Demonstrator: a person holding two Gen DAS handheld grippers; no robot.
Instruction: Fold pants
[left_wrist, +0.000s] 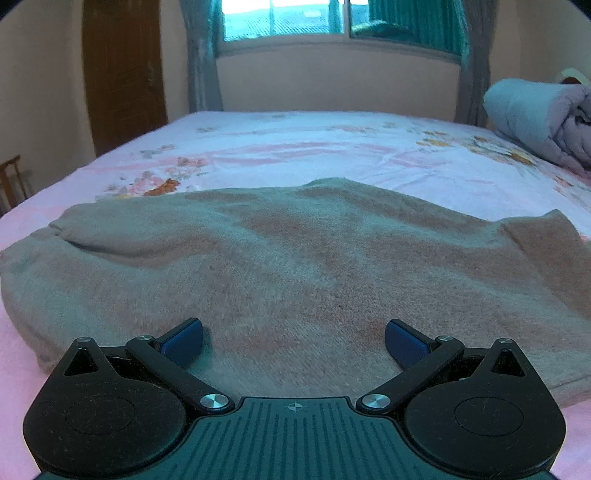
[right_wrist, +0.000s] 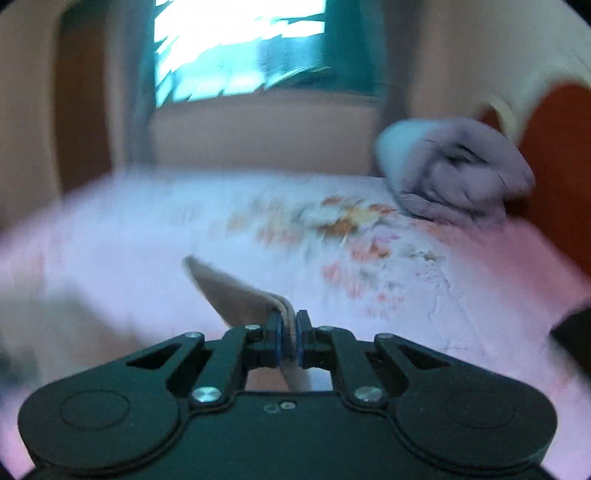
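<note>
Nearest to me, my left gripper (left_wrist: 293, 341) hangs with its blue pads spread wide over the grey-brown pants (left_wrist: 280, 266), which lie rumpled across the near half of the bed (left_wrist: 314, 147). At ten o'clock stands a brown door (left_wrist: 123, 74), at twelve a window (left_wrist: 284, 18) with curtains, at two a rolled grey quilt (left_wrist: 539, 118). My right gripper (right_wrist: 290, 336) is clenched on a lifted edge of the pants (right_wrist: 240, 295) above the pink floral sheet (right_wrist: 369, 240).

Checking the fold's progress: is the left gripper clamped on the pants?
No, the left gripper is open, its fingers spread apart over the pants.
</note>
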